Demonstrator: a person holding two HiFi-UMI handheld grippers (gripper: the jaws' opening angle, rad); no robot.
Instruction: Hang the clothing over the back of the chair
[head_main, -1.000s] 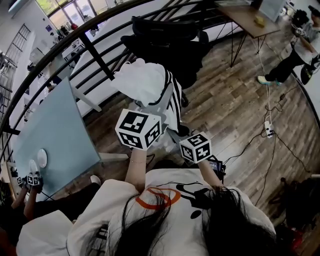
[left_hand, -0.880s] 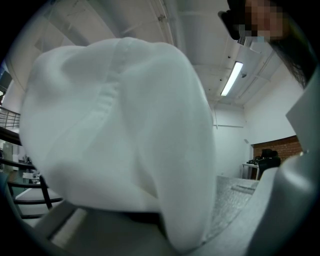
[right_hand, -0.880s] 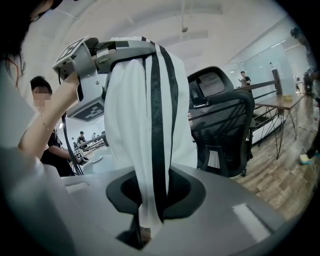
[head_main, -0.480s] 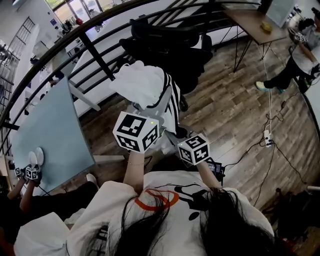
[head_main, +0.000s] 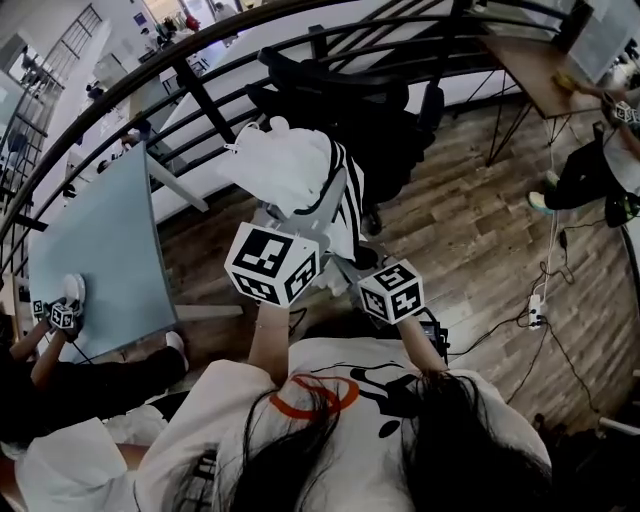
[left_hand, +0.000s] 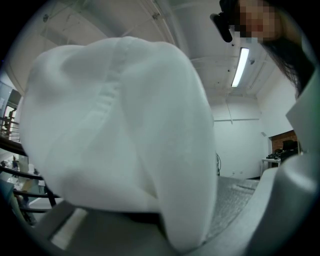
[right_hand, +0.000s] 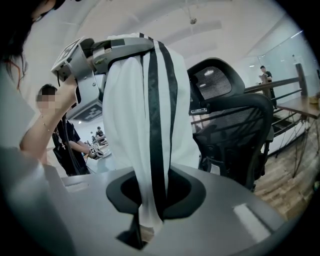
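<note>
L gripper (left_hand: 161, 222), R gripper (right_hand: 145, 220) clamped on clothing (head_main: 295, 170), chair (head_main: 395, 120) just beyond, floor (head_main: 480, 225) open rightward

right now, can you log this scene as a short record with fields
held item: white striped garment, hanging off the floor from the two grippers
left gripper: raised, jaws shut on the garment's top
right gripper: jaws shut on a lower striped part
target: black office chair, beyond the garment, its back bare
task state: garment not yet on the chair
floor: wood planks
</note>
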